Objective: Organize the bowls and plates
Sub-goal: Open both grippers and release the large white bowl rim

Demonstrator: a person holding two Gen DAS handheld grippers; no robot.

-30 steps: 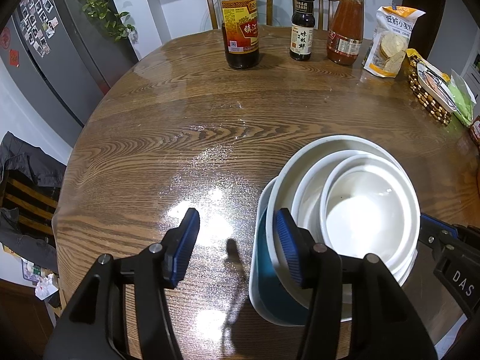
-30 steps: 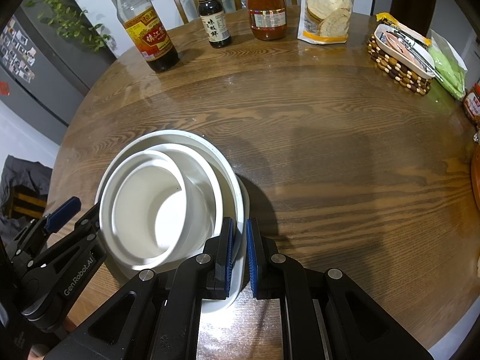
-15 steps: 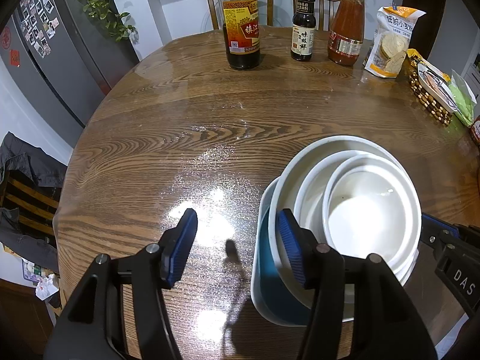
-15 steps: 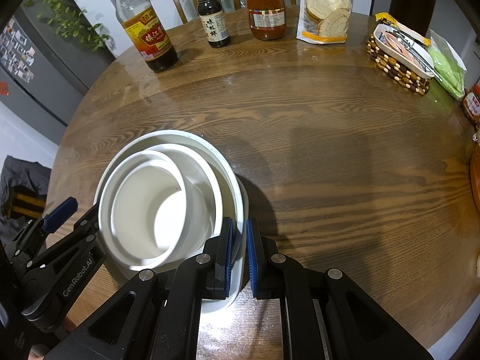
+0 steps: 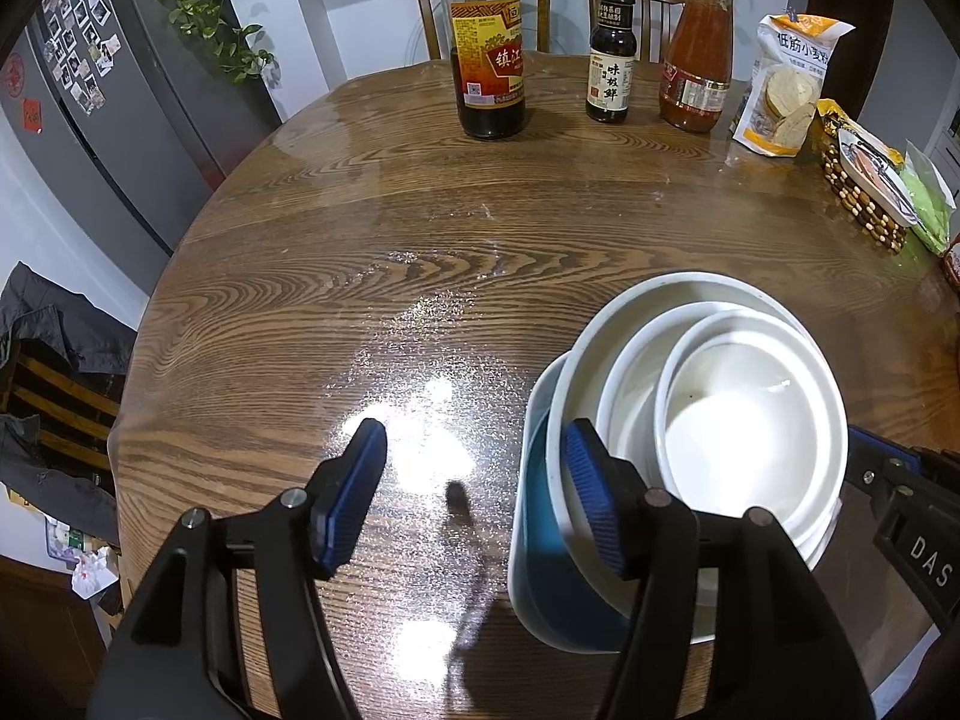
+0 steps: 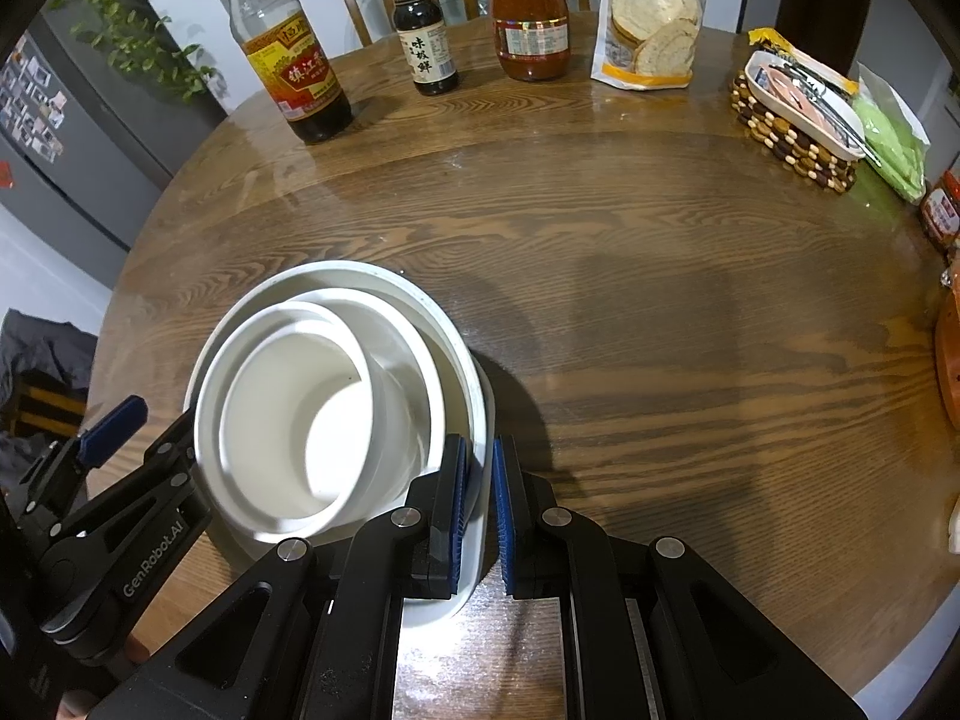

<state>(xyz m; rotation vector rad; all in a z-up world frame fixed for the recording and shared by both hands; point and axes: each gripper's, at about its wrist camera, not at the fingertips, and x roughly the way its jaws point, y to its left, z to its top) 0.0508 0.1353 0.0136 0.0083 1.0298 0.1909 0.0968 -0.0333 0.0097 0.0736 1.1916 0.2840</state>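
Note:
A stack of white bowls [image 5: 744, 420] sits nested on a plate with a blue underside [image 5: 540, 546] near the front edge of the round wooden table [image 5: 420, 228]. My left gripper [image 5: 474, 492] is open, its right finger just inside the stack's left rim, the other over bare table. In the right wrist view the same bowls [image 6: 312, 408] sit on the white plate [image 6: 474, 546]. My right gripper [image 6: 478, 513] is shut on the plate's right rim.
At the table's far side stand a vinegar bottle [image 5: 487, 54], a small dark sauce bottle [image 5: 611, 60], a red sauce jar [image 5: 696, 66] and a flour bag [image 5: 786, 90]. A beaded basket [image 5: 864, 192] sits far right. Chairs stand behind.
The left gripper has drifted slightly, the stack sitting a little more between and past its right finger. The right gripper stays clamped on the plate rim.

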